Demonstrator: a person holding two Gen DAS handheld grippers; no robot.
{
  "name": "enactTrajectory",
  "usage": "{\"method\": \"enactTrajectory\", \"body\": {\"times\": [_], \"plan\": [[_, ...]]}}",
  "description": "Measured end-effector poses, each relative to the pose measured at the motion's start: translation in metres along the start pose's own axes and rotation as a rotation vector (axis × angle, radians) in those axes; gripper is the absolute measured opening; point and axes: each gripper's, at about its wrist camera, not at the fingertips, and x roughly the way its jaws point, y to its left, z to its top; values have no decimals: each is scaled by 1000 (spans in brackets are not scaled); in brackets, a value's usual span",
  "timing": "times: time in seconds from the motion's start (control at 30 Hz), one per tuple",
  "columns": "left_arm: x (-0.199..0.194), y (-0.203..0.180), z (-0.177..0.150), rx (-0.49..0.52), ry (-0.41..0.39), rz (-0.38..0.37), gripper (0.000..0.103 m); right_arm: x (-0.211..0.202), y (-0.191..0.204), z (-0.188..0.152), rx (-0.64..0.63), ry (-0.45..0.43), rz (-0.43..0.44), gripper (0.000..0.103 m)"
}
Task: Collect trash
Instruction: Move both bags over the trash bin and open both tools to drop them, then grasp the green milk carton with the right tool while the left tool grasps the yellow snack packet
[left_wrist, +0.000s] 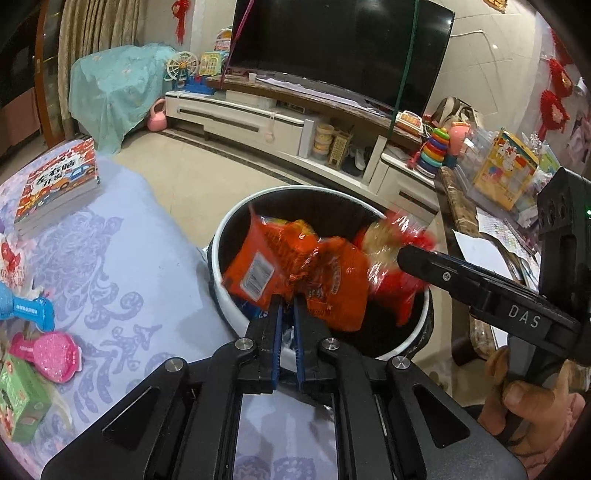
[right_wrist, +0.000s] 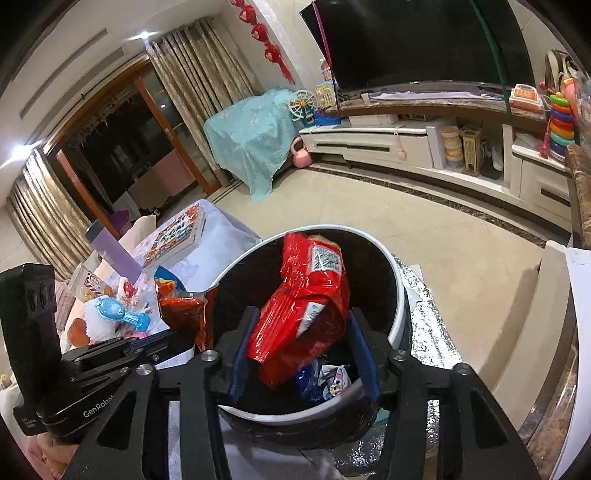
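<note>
A round bin with a white rim (left_wrist: 236, 218) and black liner stands beside the cloth-covered table. My left gripper (left_wrist: 289, 302) is shut on an orange snack wrapper (left_wrist: 295, 269) and holds it over the bin. My right gripper (right_wrist: 301, 317) is open over the bin (right_wrist: 397, 280); a red snack wrapper (right_wrist: 310, 295) hangs between its spread fingers, blurred in the left wrist view (left_wrist: 399, 258), and I cannot tell if it touches them. Small wrappers (right_wrist: 332, 380) lie at the bin's bottom. The right gripper's body (left_wrist: 480, 288) shows in the left wrist view.
On the lilac patterned tablecloth (left_wrist: 122, 258) lie a stack of books (left_wrist: 55, 184), a blue toy (left_wrist: 29, 310), a pink toy (left_wrist: 48, 354) and a green box (left_wrist: 18, 398). A dark table with papers (left_wrist: 491, 251) stands right. A TV cabinet (left_wrist: 258, 118) lines the far wall.
</note>
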Motion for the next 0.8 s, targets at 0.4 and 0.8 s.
{"method": "enactTrajectory", "body": {"times": [0.4,0.8], "plan": [[-23,24,-29,-83,-28,39,50,-14,0,-5,34,-27,-9,83],[-68,72,-86,-219,-54,99,58,-19,40,-30,7,-37,51,94]]}}
